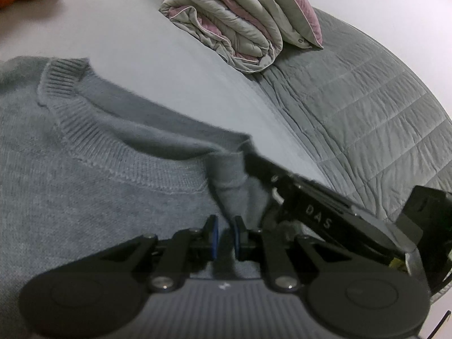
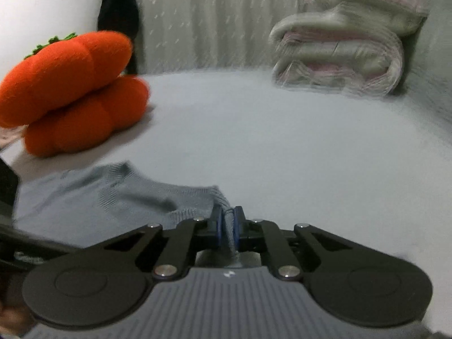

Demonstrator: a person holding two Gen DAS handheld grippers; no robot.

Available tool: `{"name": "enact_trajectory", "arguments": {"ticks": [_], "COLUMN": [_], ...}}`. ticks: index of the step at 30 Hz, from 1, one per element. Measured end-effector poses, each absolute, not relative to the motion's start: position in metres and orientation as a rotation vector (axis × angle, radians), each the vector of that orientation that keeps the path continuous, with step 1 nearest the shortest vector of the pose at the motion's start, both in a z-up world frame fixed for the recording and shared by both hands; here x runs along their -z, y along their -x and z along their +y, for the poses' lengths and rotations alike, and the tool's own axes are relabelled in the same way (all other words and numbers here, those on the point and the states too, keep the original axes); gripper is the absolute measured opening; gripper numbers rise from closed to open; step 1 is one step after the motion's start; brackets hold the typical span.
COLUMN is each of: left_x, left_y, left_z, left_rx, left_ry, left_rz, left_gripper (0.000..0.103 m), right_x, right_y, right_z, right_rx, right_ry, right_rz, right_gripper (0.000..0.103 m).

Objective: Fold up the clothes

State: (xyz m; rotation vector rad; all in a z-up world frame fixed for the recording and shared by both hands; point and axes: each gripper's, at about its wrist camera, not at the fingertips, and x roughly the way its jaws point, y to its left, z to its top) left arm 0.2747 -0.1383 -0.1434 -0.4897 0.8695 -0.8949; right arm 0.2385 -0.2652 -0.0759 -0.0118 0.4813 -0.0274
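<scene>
Pinching grey sweater (image 2: 113,195) fabric, right gripper (image 2: 227,227) lettered "DAS", left gripper (image 1: 225,236) likewise clamped.

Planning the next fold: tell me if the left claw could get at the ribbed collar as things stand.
Probably not yet. The left claw is shut on a pinch of the grey sweater. The ribbed collar lies uncovered just ahead, so the path looks free once it lets go.

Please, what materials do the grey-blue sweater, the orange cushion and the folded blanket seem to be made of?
Sweater: a soft knit, probably wool or a blend; the ribbed collar and fuzzy matte surface show it. Orange cushion: plush, fleecy fabric with a matte nap, probably stuffed. Folded blanket: a thin, smooth woven shell with a slight sheen, quilted and padded, grey with pink; likely synthetic, but I cannot be sure.
</scene>
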Motion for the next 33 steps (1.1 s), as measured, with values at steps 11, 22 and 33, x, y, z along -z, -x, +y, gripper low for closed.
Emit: {"name": "enact_trajectory", "arguments": {"ticks": [11,22,33], "left_x": [0.107,0.105,0.098], "left_y": [-0.282,-0.295,-0.29], "left_z": [-0.081,-0.023,-0.052], "left_rx": [0.686,0.371,0.448], "left_ry": [0.425,0.359,0.289], "left_rz": [0.793,0.662,0.658], "left_gripper": [0.038,0.039,0.041], "right_x": [0.078,0.089,0.062], "right_y": [-0.277,-0.315,-0.23], "right_z": [-0.255,-0.272,-0.338], "right_rx": [0.145,0.219,0.431], "right_ry": [0.253,0.177,-0.02], "right_rz": [0.478,0.561,0.623], "right_gripper": [0.008,0.027,0.055]}}
